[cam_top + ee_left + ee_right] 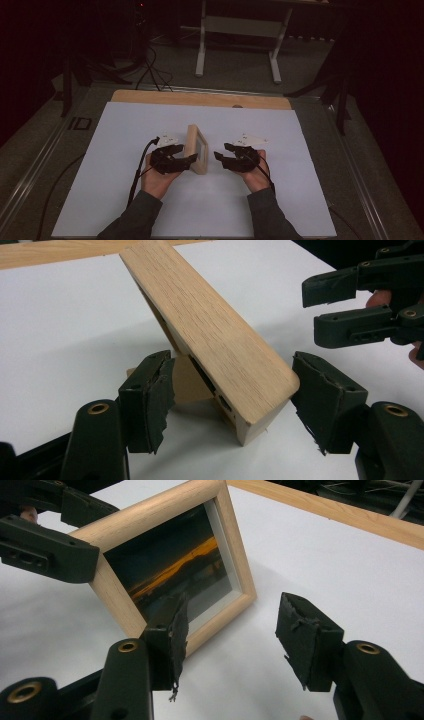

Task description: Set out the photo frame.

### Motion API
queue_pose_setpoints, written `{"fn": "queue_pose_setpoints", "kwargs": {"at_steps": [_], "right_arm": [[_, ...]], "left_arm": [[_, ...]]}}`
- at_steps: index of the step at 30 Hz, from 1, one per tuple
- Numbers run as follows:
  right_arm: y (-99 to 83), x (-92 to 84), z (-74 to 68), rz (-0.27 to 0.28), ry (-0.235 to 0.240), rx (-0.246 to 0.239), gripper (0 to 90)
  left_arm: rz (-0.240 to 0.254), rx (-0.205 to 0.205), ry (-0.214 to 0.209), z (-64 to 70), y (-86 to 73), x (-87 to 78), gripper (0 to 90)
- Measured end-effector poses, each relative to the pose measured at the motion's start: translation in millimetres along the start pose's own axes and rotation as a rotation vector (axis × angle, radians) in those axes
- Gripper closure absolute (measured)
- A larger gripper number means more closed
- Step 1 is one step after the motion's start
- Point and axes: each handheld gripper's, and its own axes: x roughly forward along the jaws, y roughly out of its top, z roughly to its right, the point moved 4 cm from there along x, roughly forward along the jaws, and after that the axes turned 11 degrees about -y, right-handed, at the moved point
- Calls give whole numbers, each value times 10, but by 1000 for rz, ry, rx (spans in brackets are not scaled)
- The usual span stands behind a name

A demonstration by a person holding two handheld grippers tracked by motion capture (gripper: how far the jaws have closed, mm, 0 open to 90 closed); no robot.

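Wooden picture frame (pixel 197 148) stood upright mid-table, left gripper (pixel 181 156) at its nine o'clock, jaws spread astride its edge, right gripper (pixel 223 154) at three o'clock, jaws apart, empty.

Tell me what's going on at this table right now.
A person holds a gripper in each hand on either side of a small wooden picture frame that stands upright on the white board. The left gripper is right at the frame's back edge, its jaws straddling the frame without pressing on it. The right gripper faces the glass front with open jaws, a little apart from the frame.
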Motion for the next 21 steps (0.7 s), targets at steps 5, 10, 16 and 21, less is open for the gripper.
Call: {"fn": "queue_pose_setpoints", "kwargs": {"at_steps": [5,10,16,21], "right_arm": [[13,-17,14,12,-2,5,456],[14,-30,43,16,-7,16,456],[20,-45,64,21,-11,25,456],[23,-51,68,23,-13,29,456]], "left_arm": [[-2,-6,2,4,12,44,346],[-9,-6,12,-9,32,80,349],[-20,-12,1,-18,43,98,353],[-25,-16,-1,-21,70,117,360]]}}
